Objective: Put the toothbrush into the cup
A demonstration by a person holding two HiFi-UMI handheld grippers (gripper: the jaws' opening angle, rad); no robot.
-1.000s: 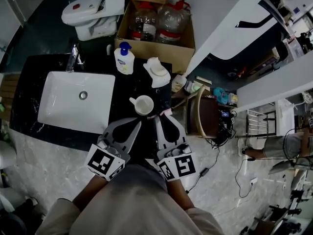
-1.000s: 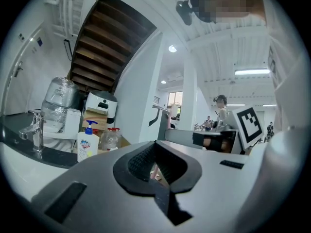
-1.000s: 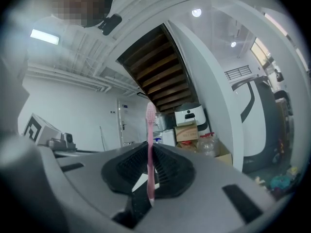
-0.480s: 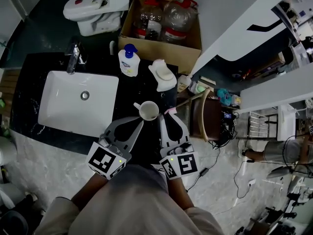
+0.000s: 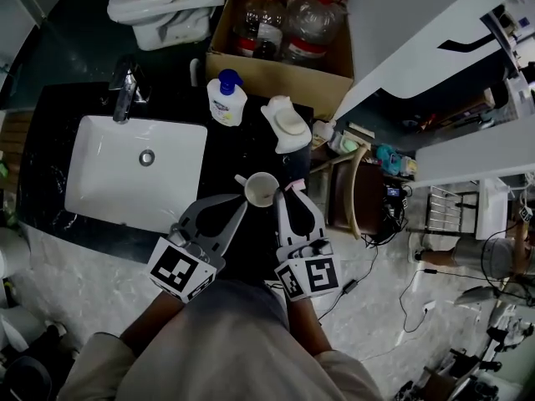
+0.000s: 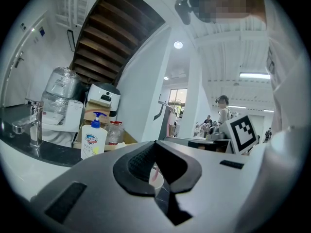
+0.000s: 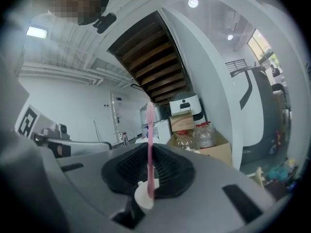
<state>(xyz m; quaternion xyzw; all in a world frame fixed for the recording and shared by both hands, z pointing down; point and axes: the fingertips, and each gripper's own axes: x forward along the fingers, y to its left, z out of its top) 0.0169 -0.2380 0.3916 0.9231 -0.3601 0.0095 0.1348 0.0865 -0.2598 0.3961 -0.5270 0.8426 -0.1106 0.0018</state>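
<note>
No legible txt; soap btl [image 5: 226, 98] label blurred.

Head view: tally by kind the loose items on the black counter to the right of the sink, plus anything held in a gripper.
Cup: 1
Pump bottle: 1
White soap dish: 1
Pink toothbrush, clamped in the right gripper: 1
Total: 4

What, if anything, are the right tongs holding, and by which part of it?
The right tongs hold a pink toothbrush by its handle, bristle end sticking out past the tips.
</note>
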